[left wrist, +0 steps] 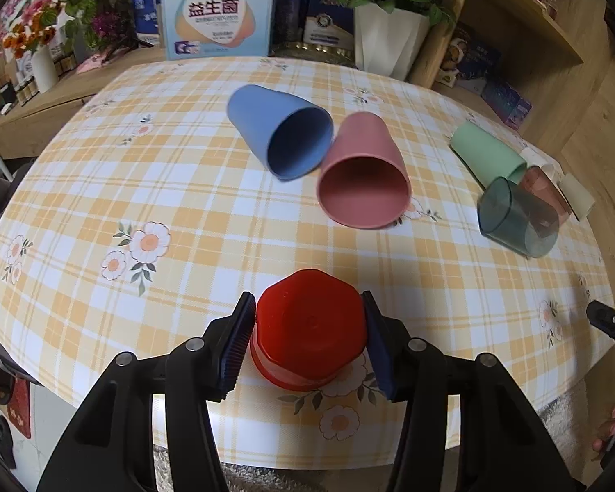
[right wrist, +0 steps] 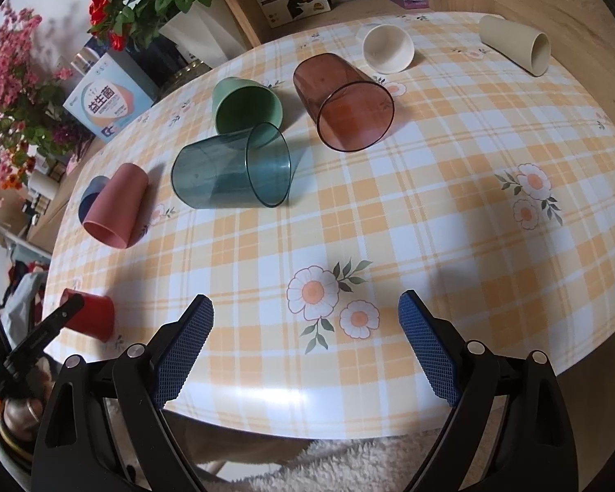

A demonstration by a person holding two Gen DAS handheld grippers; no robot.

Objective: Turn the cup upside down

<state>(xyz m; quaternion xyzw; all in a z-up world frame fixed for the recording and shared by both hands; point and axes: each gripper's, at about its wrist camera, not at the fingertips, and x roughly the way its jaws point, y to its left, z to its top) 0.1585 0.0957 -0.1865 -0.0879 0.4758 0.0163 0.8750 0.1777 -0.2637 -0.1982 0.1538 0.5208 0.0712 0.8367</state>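
Red cup [left wrist: 309,330]: stands mouth-down on the table [left wrist: 209,213], near its front edge, with the flat faceted base facing up.
Cup axis: close to vertical, base on top and rim on the cloth; in the right wrist view the red cup [right wrist: 90,315] looks slightly leaned, but the fisheye edge makes that hard to tell.
Left hand-held gripper [left wrist: 309,336]: narrowed around the red cup, one blue pad on each side of it, touching or nearly so; whether it is pressing cannot be told.
Direction from left hand-held gripper: the cup sits straight ahead between the fingers, the pads level with its upper body.
Right hand-held gripper [right wrist: 305,344]: wide and holding nothing, poised over bare cloth at the table's near edge.
Nearer arm: the left by far; the red cup lies well off to the right one's left.
Judged stage: this cup appears flipped, so the next move is probably a straight spread of the fingers and a pull back toward the person.
Risk: a pad dragging on the cup's side could tip it off the near edge.
Other cups: blue [left wrist: 281,131], pink [left wrist: 365,172], green [left wrist: 486,156] and teal [left wrist: 516,221] lie on their sides farther back, well apart from the red one.
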